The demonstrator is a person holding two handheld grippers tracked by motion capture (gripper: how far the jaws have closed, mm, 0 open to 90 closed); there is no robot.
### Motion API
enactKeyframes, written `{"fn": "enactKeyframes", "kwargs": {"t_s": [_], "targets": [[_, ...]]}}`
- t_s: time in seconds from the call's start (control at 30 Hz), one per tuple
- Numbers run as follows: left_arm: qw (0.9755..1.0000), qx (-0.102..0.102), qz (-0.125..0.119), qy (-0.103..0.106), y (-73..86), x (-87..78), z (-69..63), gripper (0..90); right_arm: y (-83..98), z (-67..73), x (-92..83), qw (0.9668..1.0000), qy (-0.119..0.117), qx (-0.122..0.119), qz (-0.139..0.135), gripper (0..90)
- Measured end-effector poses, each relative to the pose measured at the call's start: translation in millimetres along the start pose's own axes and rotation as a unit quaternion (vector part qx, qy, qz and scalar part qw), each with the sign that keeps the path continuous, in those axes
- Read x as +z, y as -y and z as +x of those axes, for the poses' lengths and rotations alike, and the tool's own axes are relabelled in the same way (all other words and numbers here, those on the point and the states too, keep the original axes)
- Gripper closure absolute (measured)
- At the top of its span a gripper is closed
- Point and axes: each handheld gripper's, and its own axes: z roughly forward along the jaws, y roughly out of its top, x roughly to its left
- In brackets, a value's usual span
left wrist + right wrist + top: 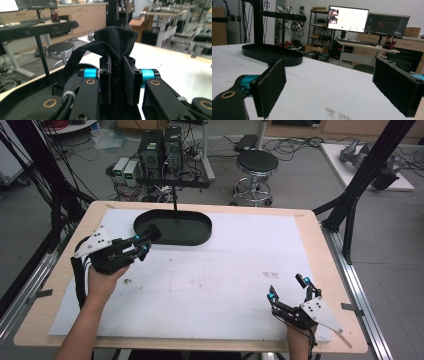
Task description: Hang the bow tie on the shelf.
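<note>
The left tongs (144, 242) are pinching a bunched black cloth (113, 40) just at the near-left rim of the black oval tray (200, 237), while the right tongs (288, 289) are sitting spread and empty well apart on the worktop (210, 285).

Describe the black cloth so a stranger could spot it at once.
Start at the oval black tray at the white mat's far edge. At its left end, the left hand-held gripper pinches the black cloth. It is the only soft, bunched thing there.
</note>
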Motion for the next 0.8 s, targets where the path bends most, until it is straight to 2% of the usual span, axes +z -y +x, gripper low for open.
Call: {"fn": "enactKeyframes", "kwargs": {"t_s": [0.03,0.17,0.27,0.3,0.37,0.43,0.47,0.5,0.57,0.7,0.8], "targets": [[0.9999,-0.01,-0.009,0.006,-3.6,2.0,6.2,76.8,0.1,-0.1,0.2,1.0,0.0,0.0,0.0,10.8],[0.999,-0.029,-0.031,0.012,-9.3,3.5,21.0,76.8,0.6,0.1,1.3,1.0,-0.002,0.001,0.0,10.8],[0.9985,-0.038,-0.037,0.013,-12.1,4.3,28.9,76.8,0.8,0.2,1.8,1.0,-0.003,0.002,0.0,10.8],[0.9974,-0.05,-0.047,0.02,-13.3,6.4,37.0,76.8,0.8,0.2,1.9,1.0,-0.004,0.002,-0.001,10.8],[0.9971,-0.054,-0.049,0.023,-13.6,7.5,41.3,76.8,0.6,-0.5,2.5,1.0,-0.005,0.003,-0.004,10.8],[0.9963,-0.063,-0.052,0.028,-14.9,11.0,53.4,76.8,0.3,-1.2,2.8,0.9999,-0.009,0.011,-0.008,10.8],[0.9963,-0.063,-0.052,0.028,-14.9,11.0,53.4,76.8,0.2,-1.5,3.2,0.9998,-0.009,0.014,-0.009,10.8],[0.9952,-0.073,-0.057,0.032,-15.6,13.1,62.4,76.8,0.1,-2.0,3.5,0.9998,-0.009,0.016,-0.011,10.8],[0.9938,-0.084,-0.062,0.037,-15.8,16.3,71.6,76.9,0.2,-1.8,4.2,0.9997,-0.011,0.02,-0.012,10.8],[0.9923,-0.094,-0.069,0.041,-17.6,23.0,89.0,76.9,1.1,-1.2,6.4,0.9998,-0.014,0.013,-0.009,10.8],[0.992,-0.094,-0.077,0.034,-19.7,24.9,96.7,76.9,1.4,-0.6,6.5,0.9998,-0.016,0.012,-0.007,10.8]]}}
